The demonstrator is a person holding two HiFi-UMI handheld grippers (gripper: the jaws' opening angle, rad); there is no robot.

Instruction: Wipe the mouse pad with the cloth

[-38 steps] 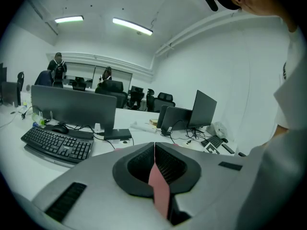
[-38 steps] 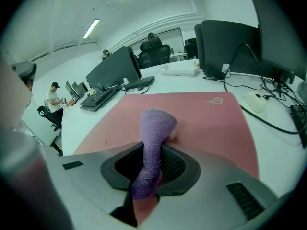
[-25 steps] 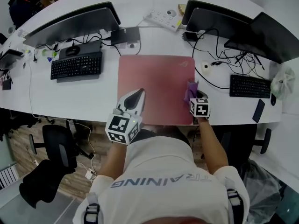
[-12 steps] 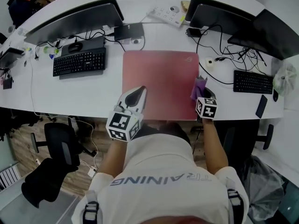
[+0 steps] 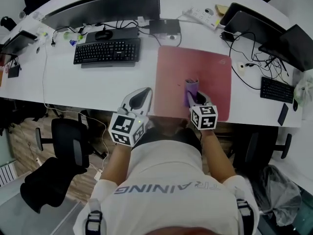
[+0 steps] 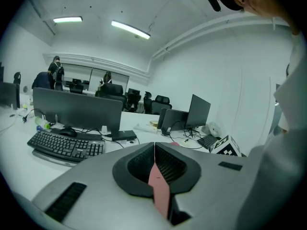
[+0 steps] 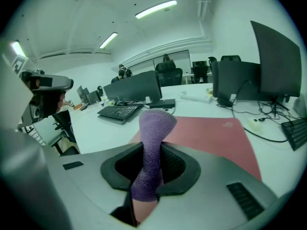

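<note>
Purple cloth (image 7: 152, 143) rises in a fuzzy roll from between the jaws of the right hand-held gripper (image 5: 191, 98), which are closed tight on its lower end. That gripper hovers over the near edge of the pink mouse pad (image 5: 200, 70), about midway along it. The cloth lies over the pad's surface; whether it presses on it I cannot tell. The left hand-held gripper (image 5: 143, 95) sits over the near edge of the white desk (image 5: 93, 89), just beside the pad's near left corner, its jaws brought together with nothing between them. Farther back, left of the pad, lies a black keyboard (image 5: 107, 51). Behind it a wide dark monitor (image 5: 105, 6) stands along the far edge. A white power strip (image 5: 200, 16) lies beyond the pad's far right corner.
</note>
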